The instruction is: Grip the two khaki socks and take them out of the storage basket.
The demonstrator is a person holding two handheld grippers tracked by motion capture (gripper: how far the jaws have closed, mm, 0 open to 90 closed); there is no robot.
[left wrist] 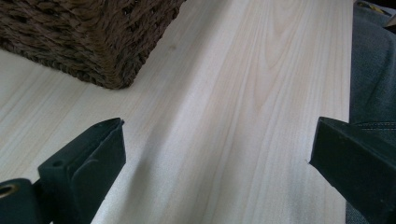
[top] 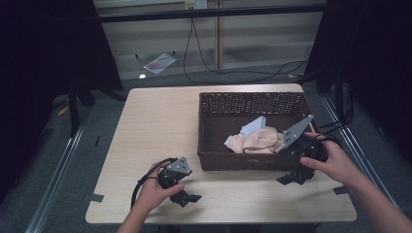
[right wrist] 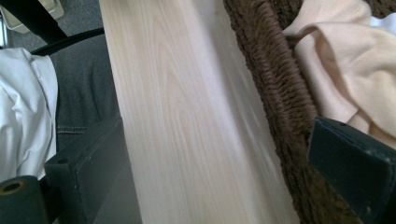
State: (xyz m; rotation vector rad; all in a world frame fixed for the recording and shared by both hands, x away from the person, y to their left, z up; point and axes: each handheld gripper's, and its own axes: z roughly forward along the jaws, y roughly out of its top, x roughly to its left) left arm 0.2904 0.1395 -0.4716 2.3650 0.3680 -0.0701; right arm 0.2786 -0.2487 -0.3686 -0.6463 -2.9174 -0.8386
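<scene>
A brown wicker basket stands on the right half of a light wooden table. In it lie a peach cloth and a white cloth. My left gripper rests low over the table's front, left of the basket, open with bare wood between its jaws. The basket's corner lies ahead of it. My right gripper hovers at the basket's front right corner, open, one jaw over the basket's front wall. The peach cloth sits just beyond.
The person's grey trousers and white shirt lie past the table's front edge. Cables and a paper sheet lie on the floor behind the table. Dark curtains flank both sides.
</scene>
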